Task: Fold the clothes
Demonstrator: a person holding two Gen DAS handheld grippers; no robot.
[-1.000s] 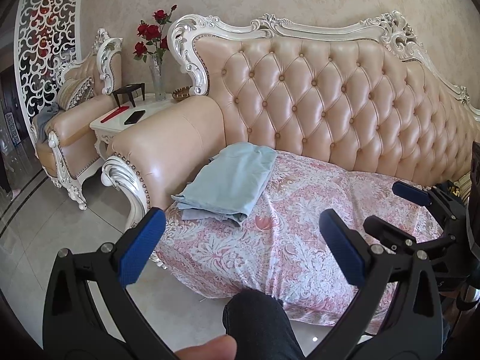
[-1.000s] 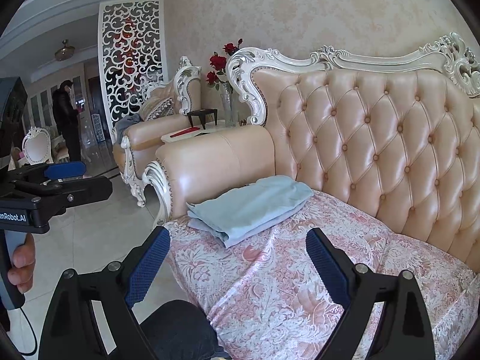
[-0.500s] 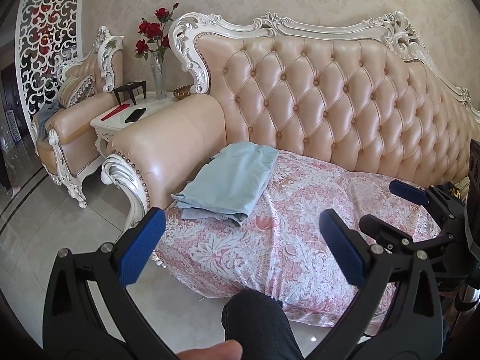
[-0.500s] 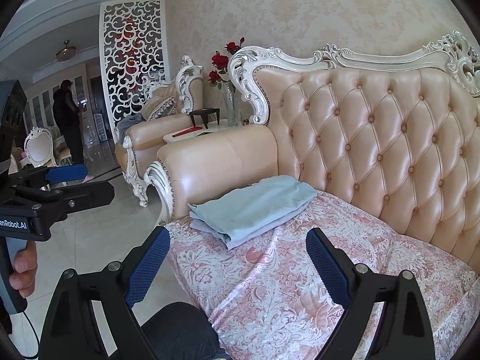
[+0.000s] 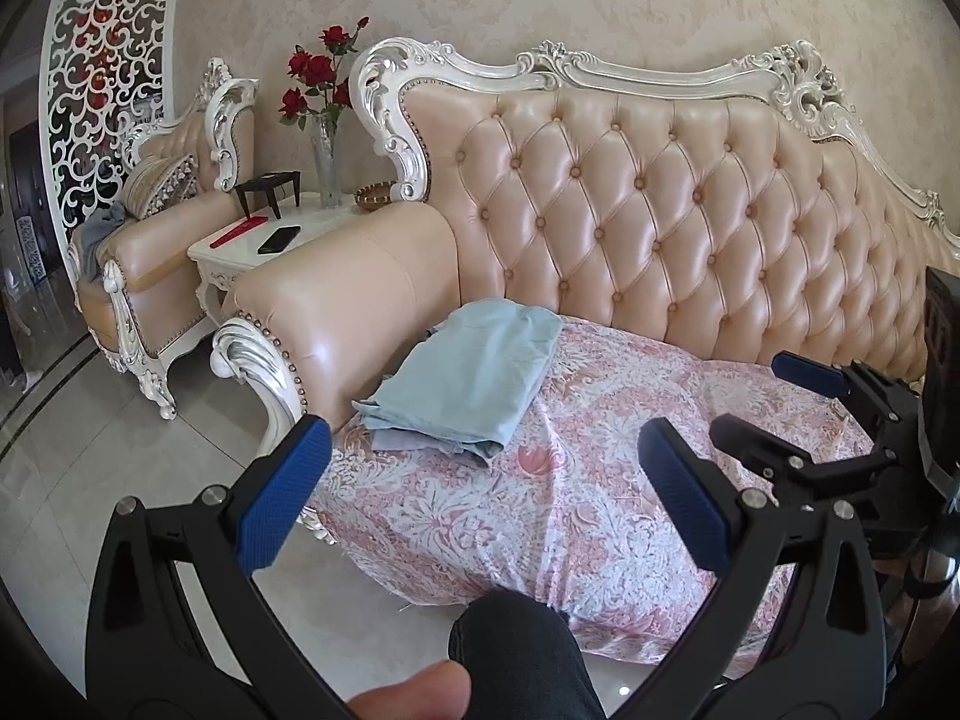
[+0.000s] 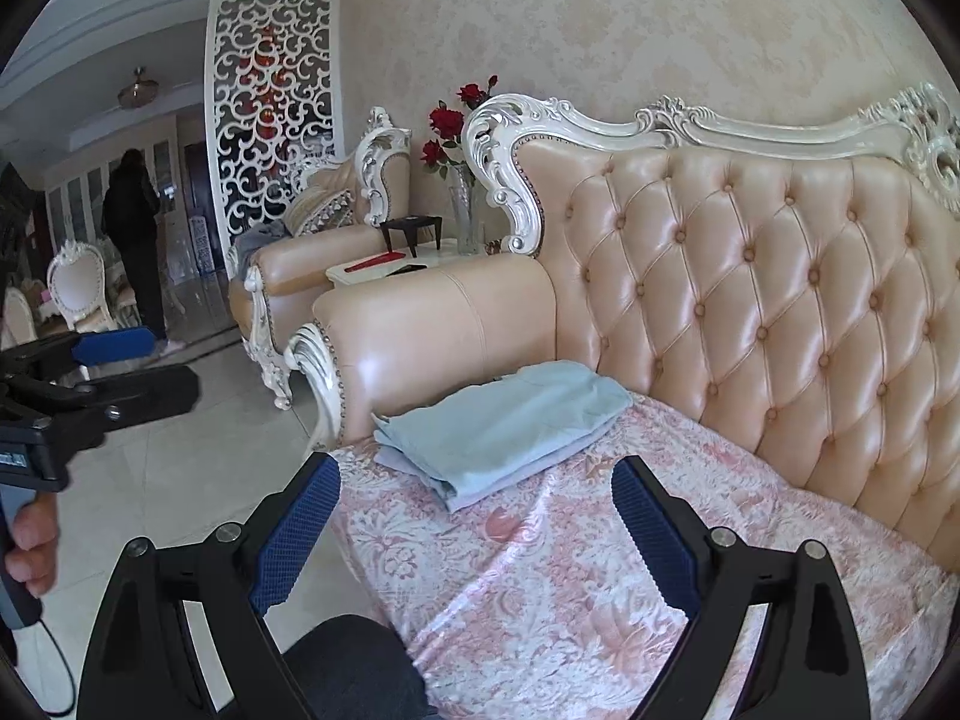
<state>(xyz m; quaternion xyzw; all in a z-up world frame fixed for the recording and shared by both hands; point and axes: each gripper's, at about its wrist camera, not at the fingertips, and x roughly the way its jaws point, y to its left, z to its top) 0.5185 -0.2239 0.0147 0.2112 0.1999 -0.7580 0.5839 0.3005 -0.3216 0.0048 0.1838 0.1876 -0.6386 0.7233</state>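
Hovering in front of the sofa [image 5: 660, 228], the left gripper [image 5: 480, 480] and right gripper [image 6: 477, 513] both have fingers spread and empty, while the folded light-blue clothes [image 5: 474, 372], perhaps two pieces, lie on the pink floral cover [image 5: 588, 492] beside the armrest [image 5: 348, 294].

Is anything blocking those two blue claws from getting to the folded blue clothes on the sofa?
Nothing visible does. The left gripper and right gripper both hang open in the air, short of the folded blue clothes. Only the bare pink floral cover on the sofa seat lies between them and the pile.
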